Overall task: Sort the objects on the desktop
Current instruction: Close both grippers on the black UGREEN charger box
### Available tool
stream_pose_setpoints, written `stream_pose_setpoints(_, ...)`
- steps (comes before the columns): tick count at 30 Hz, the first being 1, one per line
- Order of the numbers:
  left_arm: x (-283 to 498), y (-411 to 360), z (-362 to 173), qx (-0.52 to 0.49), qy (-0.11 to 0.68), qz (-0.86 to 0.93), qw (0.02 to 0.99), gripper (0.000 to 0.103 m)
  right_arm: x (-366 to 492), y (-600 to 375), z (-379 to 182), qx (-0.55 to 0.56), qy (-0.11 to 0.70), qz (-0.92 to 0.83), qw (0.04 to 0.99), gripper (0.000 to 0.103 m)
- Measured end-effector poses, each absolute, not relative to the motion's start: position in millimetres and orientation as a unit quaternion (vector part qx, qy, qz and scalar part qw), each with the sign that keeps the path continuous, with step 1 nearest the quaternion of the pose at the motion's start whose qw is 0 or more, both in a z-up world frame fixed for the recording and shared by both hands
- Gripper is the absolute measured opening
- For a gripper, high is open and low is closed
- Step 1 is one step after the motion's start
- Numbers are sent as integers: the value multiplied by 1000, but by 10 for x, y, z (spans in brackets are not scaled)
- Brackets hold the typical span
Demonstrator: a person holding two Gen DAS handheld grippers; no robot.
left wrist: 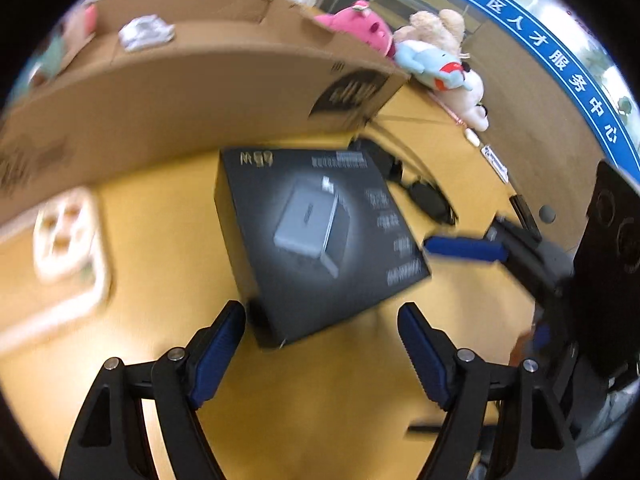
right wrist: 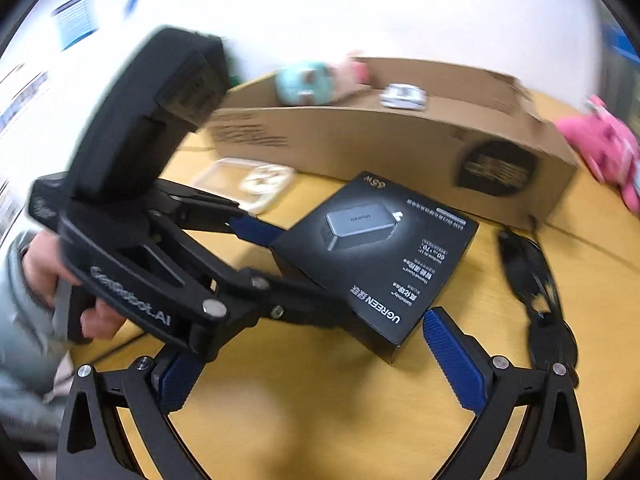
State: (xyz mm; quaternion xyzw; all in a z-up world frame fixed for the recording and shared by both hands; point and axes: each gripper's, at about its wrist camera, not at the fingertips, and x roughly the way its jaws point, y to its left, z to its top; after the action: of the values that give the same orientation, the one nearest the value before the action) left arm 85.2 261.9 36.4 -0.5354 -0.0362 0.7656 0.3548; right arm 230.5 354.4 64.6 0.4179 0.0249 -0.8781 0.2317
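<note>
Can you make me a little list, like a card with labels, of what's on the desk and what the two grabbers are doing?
desk: yellow wooden top
black charger box: lying flat in the middle
cardboard box: open, behind the charger box
sunglasses: black, lying right of the charger box
plush toys: pink one beside the cardboard box
white tray: left, blurred
left gripper: open, fingers at the charger box's near corner
right gripper: open, holding nothing
</note>
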Motion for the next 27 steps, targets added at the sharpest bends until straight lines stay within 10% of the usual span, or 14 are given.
stream_pose_setpoints(27,483,2475,353,-537,-109,775,315,71,1947,3313,312,431,103,-872,208,99)
